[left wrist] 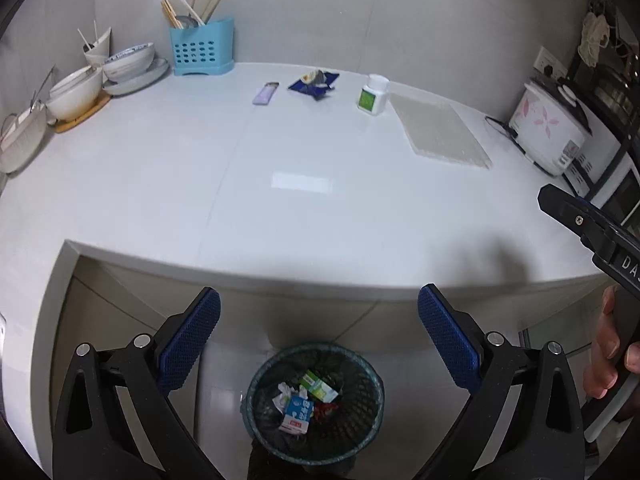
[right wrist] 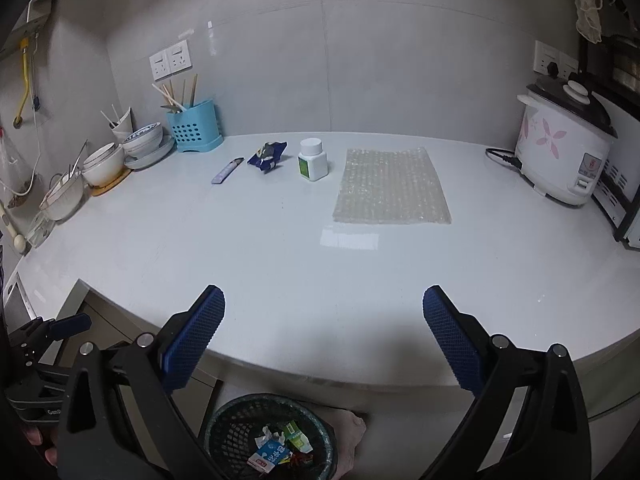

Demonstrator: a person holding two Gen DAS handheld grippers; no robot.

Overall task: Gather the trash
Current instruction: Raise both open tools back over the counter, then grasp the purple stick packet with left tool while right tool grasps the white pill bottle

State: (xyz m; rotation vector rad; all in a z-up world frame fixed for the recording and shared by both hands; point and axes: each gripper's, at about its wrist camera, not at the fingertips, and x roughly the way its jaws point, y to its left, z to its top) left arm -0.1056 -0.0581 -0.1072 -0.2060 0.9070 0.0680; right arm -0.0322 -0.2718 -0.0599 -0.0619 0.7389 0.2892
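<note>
Four pieces of trash, perhaps, are waiting far back on the white countertop: a flat lilac wrapper, a crumpled dark-blue snack bag, a white pill bottle, a bubble-wrap sheet. The left gripper and right gripper are hovering wide apart, empty, above the round black mesh bin, where cartons are lying.

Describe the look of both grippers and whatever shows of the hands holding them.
Both grippers, left gripper and right gripper, look alike: black plastic arms with silver rivets, fingers faced with blue cross-hatched pads. The right one's body carries white lettering starting "DA". Bare fingers of the right hand grip it; no sleeve or cable visible.
</note>
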